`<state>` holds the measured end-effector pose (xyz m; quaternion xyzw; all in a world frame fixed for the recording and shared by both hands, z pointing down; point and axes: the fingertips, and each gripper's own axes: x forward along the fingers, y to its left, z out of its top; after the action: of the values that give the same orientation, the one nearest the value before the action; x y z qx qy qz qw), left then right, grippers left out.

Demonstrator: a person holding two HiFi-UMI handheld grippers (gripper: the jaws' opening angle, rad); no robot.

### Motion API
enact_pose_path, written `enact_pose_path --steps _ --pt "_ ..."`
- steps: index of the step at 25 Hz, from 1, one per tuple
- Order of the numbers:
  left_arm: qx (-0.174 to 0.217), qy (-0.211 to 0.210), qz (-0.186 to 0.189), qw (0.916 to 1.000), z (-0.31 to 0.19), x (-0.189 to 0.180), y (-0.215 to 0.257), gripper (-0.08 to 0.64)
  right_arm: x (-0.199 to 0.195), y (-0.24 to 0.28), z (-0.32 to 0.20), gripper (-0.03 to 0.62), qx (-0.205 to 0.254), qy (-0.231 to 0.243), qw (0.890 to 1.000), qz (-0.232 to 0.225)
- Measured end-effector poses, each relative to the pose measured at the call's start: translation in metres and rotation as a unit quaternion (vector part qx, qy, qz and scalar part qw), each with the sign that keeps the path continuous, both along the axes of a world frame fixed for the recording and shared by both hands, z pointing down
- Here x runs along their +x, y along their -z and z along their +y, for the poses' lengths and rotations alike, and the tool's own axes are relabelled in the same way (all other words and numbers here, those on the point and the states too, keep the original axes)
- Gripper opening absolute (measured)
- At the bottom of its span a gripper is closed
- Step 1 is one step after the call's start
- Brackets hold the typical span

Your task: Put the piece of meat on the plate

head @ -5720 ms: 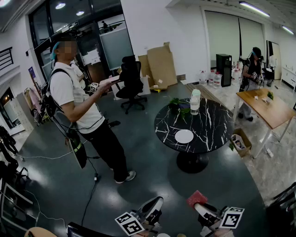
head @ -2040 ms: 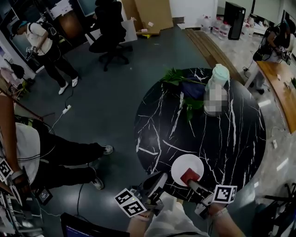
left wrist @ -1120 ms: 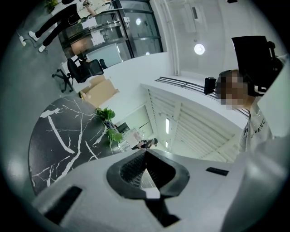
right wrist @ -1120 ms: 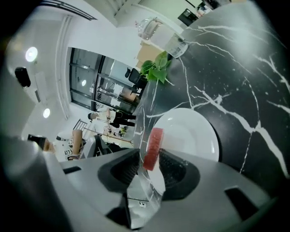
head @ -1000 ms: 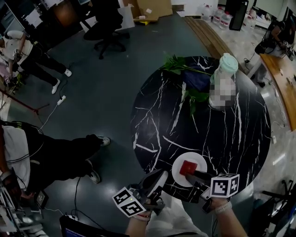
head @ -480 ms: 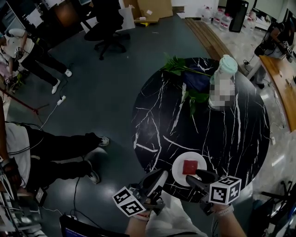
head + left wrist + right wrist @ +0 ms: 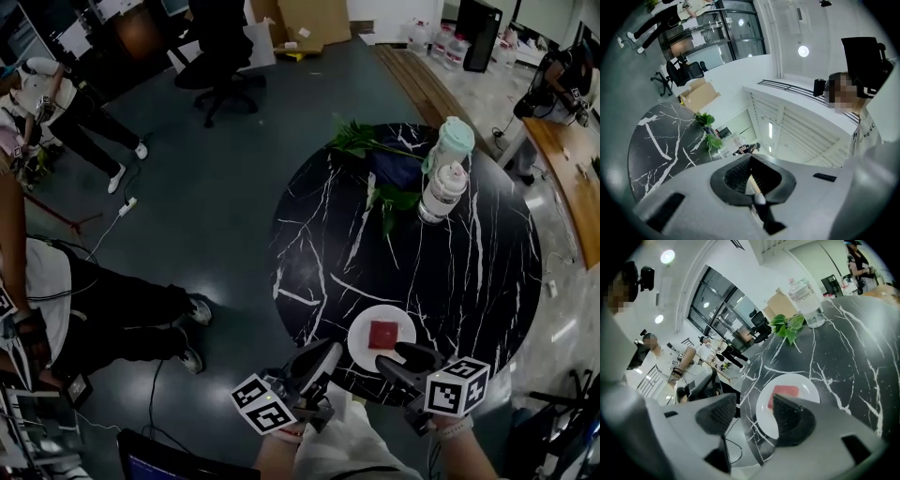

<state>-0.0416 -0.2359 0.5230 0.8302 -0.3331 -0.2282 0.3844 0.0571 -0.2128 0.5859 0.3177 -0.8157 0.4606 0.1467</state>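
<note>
Meat on plate — plate at near edge of table. Bottle on far side, well apart from plate — leafy sprigs left of it.

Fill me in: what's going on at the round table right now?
A person is working with two hand-held grippers at the black marble table. The piece of meat lies flat on the white plate, so the placing looks done. The right gripper sits at the plate's near edge, its jaws opening, with no grip on the meat. The left gripper is shut and empty, held off the table's edge.
</note>
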Motion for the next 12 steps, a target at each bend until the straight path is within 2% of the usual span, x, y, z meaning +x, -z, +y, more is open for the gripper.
enact_pose_path --steps 12 --pt "0.033 -0.001 -0.013 0.9994 0.007 0.002 0.045 0.007 0.002 0.055 0.011 0.221 0.063 0.01 0.998 -0.027"
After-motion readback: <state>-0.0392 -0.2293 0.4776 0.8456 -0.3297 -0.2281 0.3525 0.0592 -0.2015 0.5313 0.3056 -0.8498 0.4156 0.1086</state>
